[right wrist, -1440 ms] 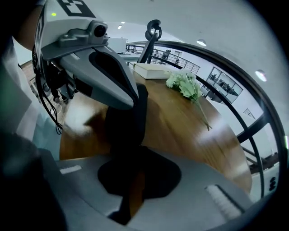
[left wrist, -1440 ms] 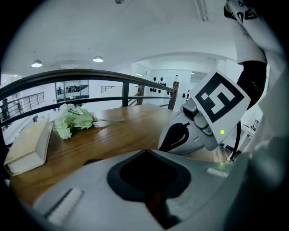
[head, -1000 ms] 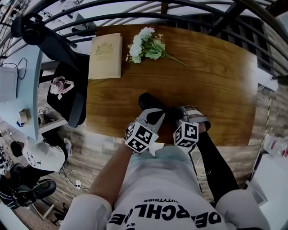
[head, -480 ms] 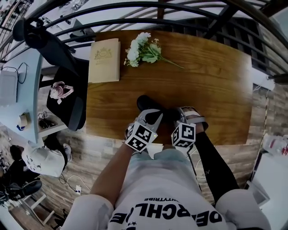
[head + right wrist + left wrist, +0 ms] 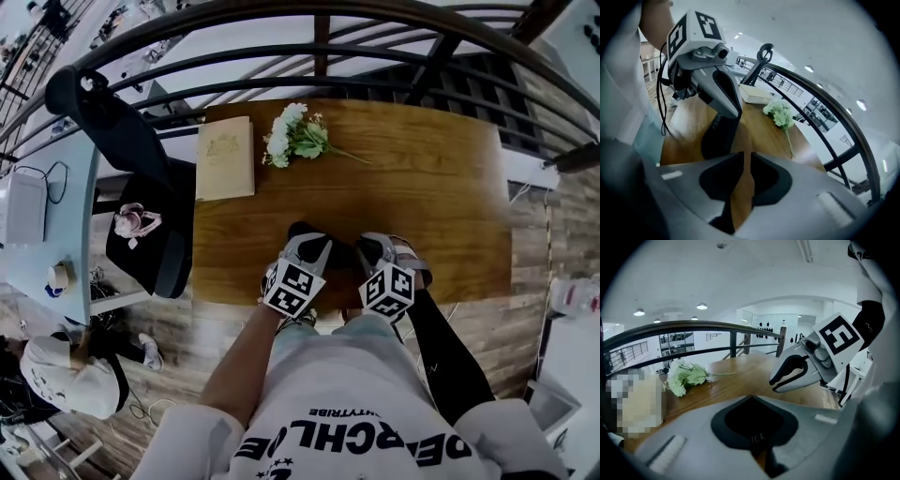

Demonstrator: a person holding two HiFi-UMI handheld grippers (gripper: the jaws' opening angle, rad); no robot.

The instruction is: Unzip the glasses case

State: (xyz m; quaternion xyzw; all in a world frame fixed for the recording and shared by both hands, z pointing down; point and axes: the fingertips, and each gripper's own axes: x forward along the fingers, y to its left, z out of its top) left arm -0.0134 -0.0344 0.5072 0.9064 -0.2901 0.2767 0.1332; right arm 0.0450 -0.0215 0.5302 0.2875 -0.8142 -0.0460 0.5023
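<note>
Jaws first. The left gripper (image 5: pixel 752 427) is clenched tight. Its own view shows no gap, just one solid black patch between the jaws with a few letters on it. From the right gripper view I can see that the left gripper is clamped on one end of the black glasses case (image 5: pixel 717 138).

The right gripper (image 5: pixel 743 187) is released. Its jaws have just been opening, and there's a narrow slot between the pads with only bare wooden table (image 5: pixel 422 187) showing through it. Nothing is in them and they aren't touching the case.

The case sits near the front edge of the table, right in front of me between the two grippers. In the head view it's a dark shape running roughly left to right, tilted a bit. In the right gripper view its long axis slopes down from the left jaws toward the wood. I can't tell if the low end rests on the table or hangs just above it.

Hard to see: the grippers cover most of the case from above, so I can't make out the zip or how far it's undone. Further back on the table are a bunch of flowers (image 5: pixel 292 136) and a pale book (image 5: pixel 225 157), well apart from the case.
</note>
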